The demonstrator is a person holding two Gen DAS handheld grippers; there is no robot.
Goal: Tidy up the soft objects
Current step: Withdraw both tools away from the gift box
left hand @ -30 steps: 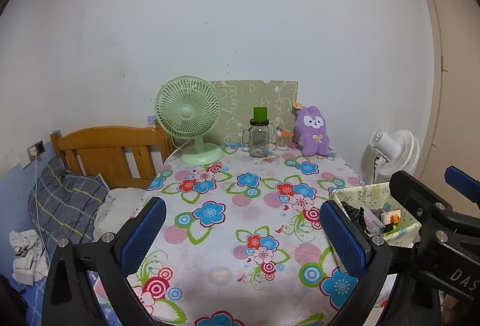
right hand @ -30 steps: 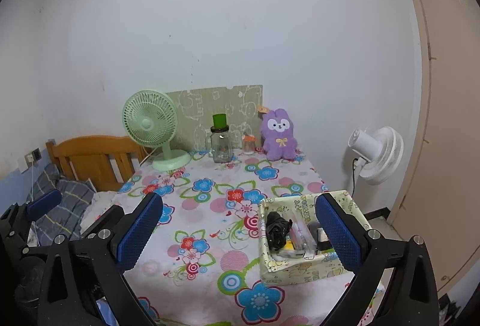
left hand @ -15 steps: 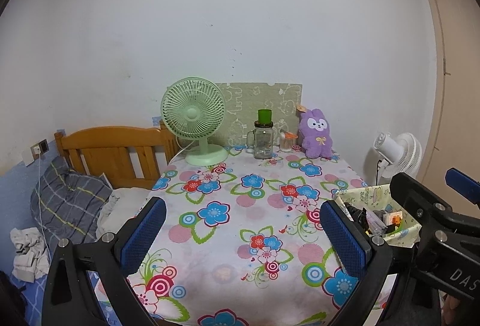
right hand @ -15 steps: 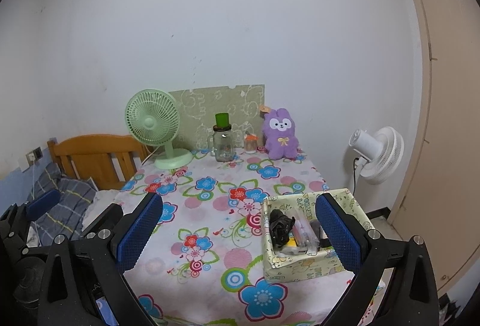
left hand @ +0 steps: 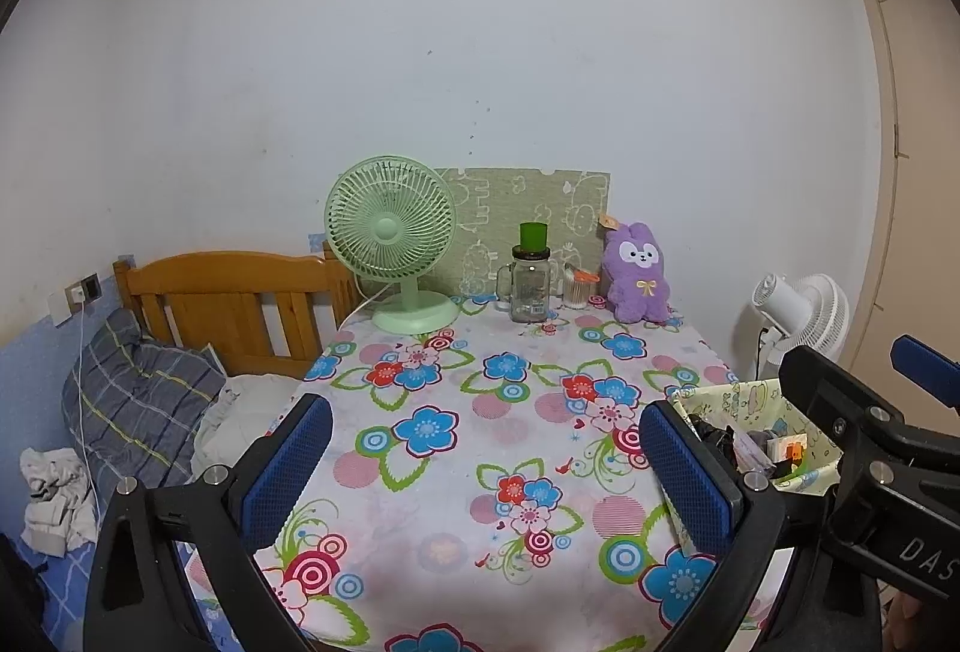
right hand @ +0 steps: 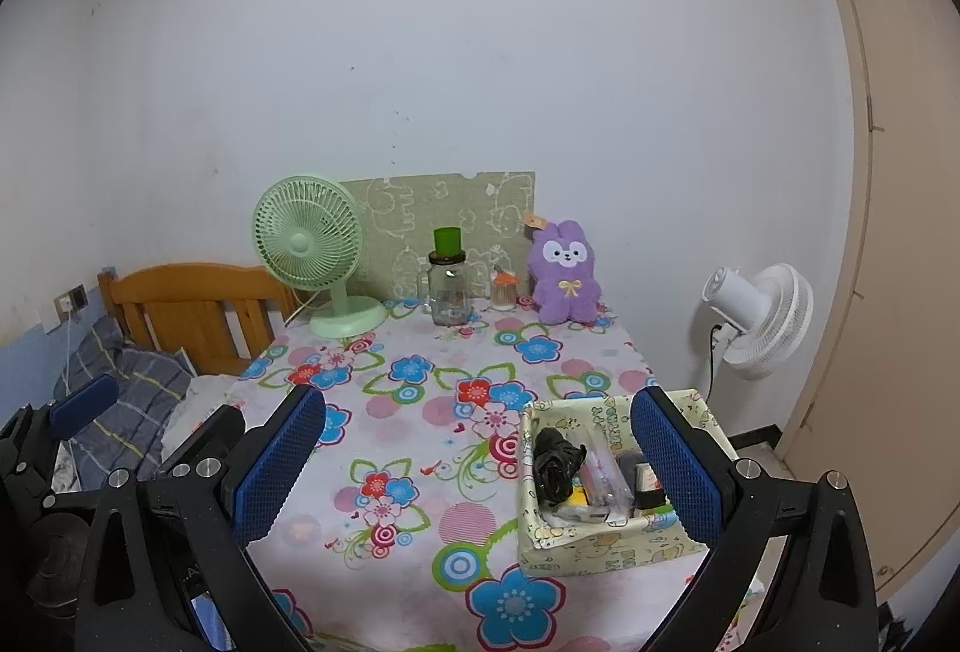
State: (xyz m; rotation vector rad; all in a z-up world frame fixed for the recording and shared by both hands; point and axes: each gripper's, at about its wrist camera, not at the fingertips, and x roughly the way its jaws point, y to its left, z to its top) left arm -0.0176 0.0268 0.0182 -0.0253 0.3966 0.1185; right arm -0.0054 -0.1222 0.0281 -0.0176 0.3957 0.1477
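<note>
Hovering with jaws spread and empty, the left claw [left hand: 480,460] and right claw [right hand: 477,448] risk toppling the clear glass jar [right hand: 449,292] beside the fluffy purple plush rabbit [right hand: 564,273] on the floral-clothed worktop [right hand: 420,412].

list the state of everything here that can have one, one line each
left gripper: open, empty
right gripper: open, empty
purple plush: upright against the wall
green fan: upright, whether it is running cannot be told
glass jar: upright, green cup on its lid
patterned box: open-topped, holding small items
</note>
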